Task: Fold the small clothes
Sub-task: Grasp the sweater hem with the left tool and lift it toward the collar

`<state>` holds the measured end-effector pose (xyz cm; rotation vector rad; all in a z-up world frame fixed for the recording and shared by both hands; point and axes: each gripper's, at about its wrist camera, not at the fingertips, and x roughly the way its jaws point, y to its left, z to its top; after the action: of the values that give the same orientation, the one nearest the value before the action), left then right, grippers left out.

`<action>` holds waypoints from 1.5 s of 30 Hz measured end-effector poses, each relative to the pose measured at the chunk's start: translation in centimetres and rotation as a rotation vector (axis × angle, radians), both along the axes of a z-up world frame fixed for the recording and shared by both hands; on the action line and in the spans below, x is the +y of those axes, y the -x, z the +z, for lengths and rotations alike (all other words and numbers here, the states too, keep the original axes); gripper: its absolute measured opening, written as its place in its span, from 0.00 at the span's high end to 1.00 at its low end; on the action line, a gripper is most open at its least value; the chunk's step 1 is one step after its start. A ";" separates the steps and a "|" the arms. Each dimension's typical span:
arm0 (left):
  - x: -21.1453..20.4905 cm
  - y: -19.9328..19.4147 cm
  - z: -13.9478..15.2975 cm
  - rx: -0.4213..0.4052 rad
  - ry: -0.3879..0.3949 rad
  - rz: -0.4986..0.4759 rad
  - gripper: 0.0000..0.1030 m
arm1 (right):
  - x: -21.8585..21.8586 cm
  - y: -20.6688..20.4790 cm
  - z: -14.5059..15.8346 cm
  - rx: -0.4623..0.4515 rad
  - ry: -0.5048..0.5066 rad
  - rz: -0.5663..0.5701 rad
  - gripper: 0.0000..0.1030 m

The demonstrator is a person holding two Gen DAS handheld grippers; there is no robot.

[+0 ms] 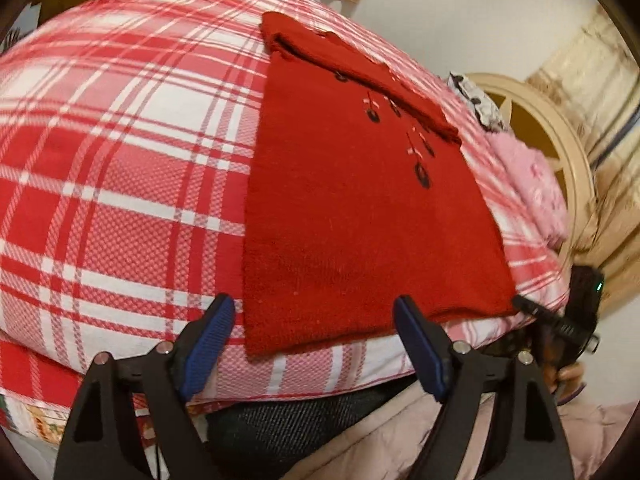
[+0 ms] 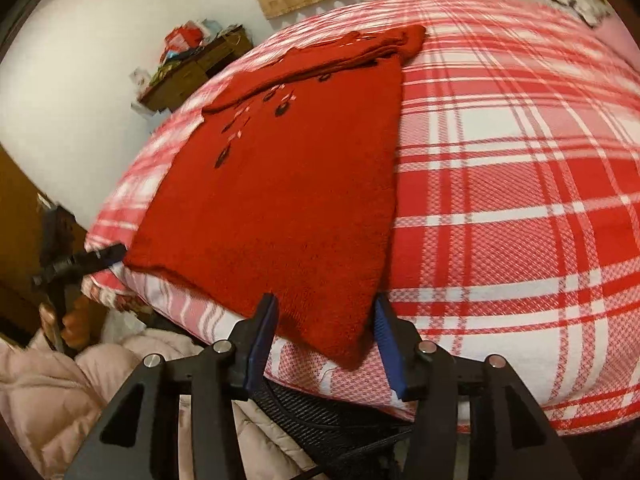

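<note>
A small red knitted sweater (image 1: 352,200) with dark flower marks lies flat on a red-and-white plaid bed cover (image 1: 120,160), its sleeves folded in across the top. My left gripper (image 1: 314,312) is open, its blue pads straddling the sweater's near left hem corner. In the right wrist view the sweater (image 2: 288,184) lies the same way, and my right gripper (image 2: 326,312) is open around its near right hem corner. The right gripper's tip (image 1: 532,308) shows at the hem's right end in the left view; the left gripper's tip (image 2: 100,256) shows at the hem's left end.
A pink garment (image 1: 532,184) and a patterned cloth (image 1: 476,100) lie at the bed's far edge by a cream headboard (image 1: 560,128). A cluttered wooden cabinet (image 2: 192,68) stands by the wall. A pale pink padded coat (image 2: 60,392) is below the bed's near edge.
</note>
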<state>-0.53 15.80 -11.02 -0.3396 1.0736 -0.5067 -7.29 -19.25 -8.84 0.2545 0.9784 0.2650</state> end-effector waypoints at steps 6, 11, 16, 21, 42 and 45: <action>-1.2 0.2 0.2 -0.021 -0.129 -0.006 0.60 | 0.5 -0.4 -0.4 0.023 0.016 0.025 0.91; -1.4 0.1 -0.2 0.018 -0.114 -0.017 0.87 | -0.1 -0.5 0.1 0.044 -0.056 0.017 0.92; -1.9 -0.8 2.1 -0.001 -0.100 -0.021 0.88 | -1.1 -1.6 3.8 -0.031 -0.217 0.018 0.92; -2.2 -4.2 5.2 -0.065 -0.122 0.003 0.89 | -2.6 -5.7 7.7 -0.119 -0.347 0.010 0.92; -1.2 -4.2 3.5 -0.008 -0.179 -0.037 0.45 | -3.6 -18.2 3.1 -0.037 -0.226 -0.111 0.92; -2.2 -2.6 1.2 0.085 -0.183 -0.055 0.47 | -3.6 -18.0 2.5 -0.024 -0.239 -0.115 0.92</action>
<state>2.10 13.59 -9.83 -0.1716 1.2045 -0.4418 10.75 -22.87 -6.35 0.5235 0.9048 0.2792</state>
